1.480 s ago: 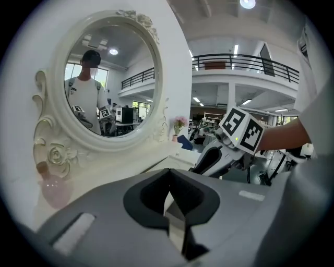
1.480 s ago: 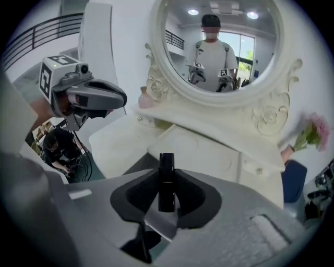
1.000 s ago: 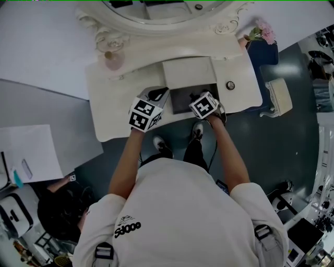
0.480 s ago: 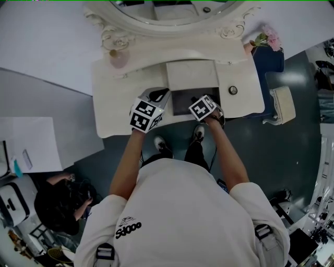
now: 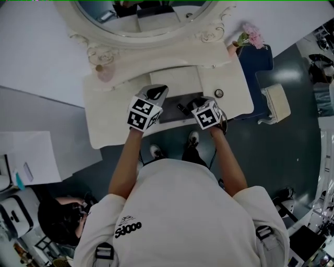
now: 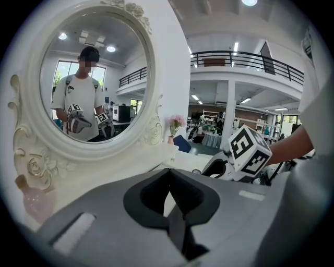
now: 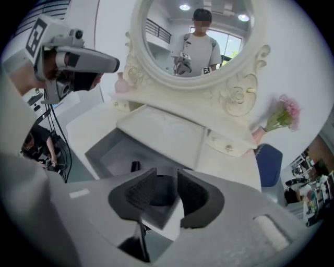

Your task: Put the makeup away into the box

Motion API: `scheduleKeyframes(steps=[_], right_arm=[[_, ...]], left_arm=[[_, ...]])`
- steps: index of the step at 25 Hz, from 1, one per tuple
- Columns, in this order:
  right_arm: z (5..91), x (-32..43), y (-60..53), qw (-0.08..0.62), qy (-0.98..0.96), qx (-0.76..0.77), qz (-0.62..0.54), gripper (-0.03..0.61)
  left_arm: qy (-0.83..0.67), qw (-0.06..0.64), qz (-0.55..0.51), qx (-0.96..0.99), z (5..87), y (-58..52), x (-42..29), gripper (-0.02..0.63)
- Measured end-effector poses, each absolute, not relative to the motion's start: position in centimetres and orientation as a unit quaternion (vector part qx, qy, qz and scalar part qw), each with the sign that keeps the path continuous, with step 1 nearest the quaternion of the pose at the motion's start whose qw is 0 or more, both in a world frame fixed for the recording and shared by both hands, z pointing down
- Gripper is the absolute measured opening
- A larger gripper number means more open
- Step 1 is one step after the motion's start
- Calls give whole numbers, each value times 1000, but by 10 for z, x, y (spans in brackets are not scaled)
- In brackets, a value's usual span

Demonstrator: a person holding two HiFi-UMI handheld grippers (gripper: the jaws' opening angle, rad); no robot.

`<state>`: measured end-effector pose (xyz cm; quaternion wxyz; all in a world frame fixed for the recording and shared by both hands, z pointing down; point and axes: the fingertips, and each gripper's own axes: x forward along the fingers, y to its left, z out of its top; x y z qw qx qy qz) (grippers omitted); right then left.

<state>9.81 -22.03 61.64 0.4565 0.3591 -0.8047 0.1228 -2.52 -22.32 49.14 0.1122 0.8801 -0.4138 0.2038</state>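
The box is a grey open compartment (image 5: 168,112) (image 7: 107,151) sunk in the middle of the white vanity top, with its cream lid (image 5: 175,81) (image 7: 162,134) tipped back behind it. A small dark makeup item (image 5: 180,109) (image 7: 134,166) lies inside. My right gripper (image 5: 196,102) (image 7: 167,176) hovers over the compartment's right side; its jaws are opening and nothing is between them. My left gripper (image 5: 158,91) (image 6: 168,174) is shut and empty, held above the compartment's left edge.
An oval mirror (image 5: 141,15) (image 6: 94,78) stands at the back of the vanity. A pink bottle (image 5: 104,73) (image 7: 121,83) sits back left, pink flowers (image 5: 251,36) (image 7: 283,116) back right. A cream stool (image 5: 276,101) stands to the right on the floor.
My right gripper has drawn back from the compartment, and the small dark item now shows lying inside. Both grippers have shifted a little; the left stays shut.
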Motion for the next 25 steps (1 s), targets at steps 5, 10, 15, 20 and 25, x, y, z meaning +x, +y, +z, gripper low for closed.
scheduleKeyframes(steps=[5, 10, 15, 20, 25], right_arm=[[588, 163, -245, 415, -795, 418, 143, 158], [589, 213, -263, 395, -793, 434, 165, 200], [614, 234, -277, 398, -801, 406, 187, 267], [651, 239, -294, 419, -811, 363, 188, 295], [679, 227, -302, 438, -824, 308, 184, 304]], left_arm=[[-382, 101, 202, 896, 483, -243, 27, 17], [-355, 102, 210, 905, 488, -260, 76, 17], [-347, 115, 221, 904, 501, -276, 106, 17], [-374, 138, 237, 886, 521, -289, 102, 17], [-409, 167, 246, 863, 539, -292, 87, 17]])
